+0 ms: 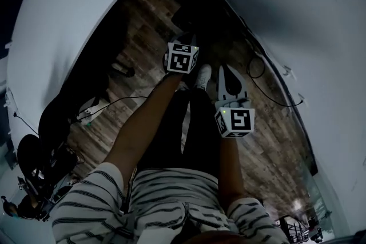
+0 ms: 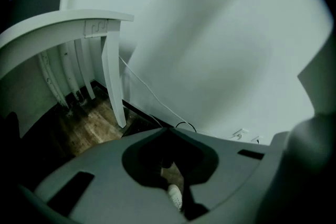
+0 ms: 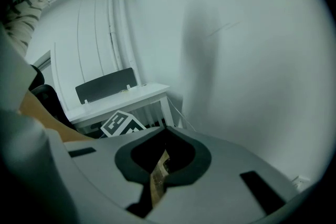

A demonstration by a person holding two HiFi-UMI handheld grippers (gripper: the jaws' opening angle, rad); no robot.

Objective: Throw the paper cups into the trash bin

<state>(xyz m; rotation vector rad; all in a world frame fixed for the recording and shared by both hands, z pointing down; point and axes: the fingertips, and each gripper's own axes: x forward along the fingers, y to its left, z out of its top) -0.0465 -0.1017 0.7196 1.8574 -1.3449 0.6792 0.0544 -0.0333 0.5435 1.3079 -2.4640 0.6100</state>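
No paper cup and no trash bin shows in any view. In the head view both grippers hang in front of the person's legs above a wood floor (image 1: pixel 143 14). The left gripper (image 2: pixel 168 129) has its jaws closed tip to tip with nothing between them; its marker cube (image 1: pixel 182 58) hides the jaws from above. The right gripper (image 1: pixel 227 72) sits lower right of it, fingers together; in its own view the right gripper (image 3: pixel 166 127) is shut and empty, with the left one's cube (image 3: pixel 122 123) just beyond.
A white table (image 2: pixel 63 26) with a slim leg (image 2: pixel 113 86) stands by the white wall. A cable (image 2: pixel 149 94) runs down to wall sockets (image 2: pixel 239 135). A white shoe (image 1: pixel 203 74) rests on the floor. A power strip (image 1: pixel 86 115) lies at left.
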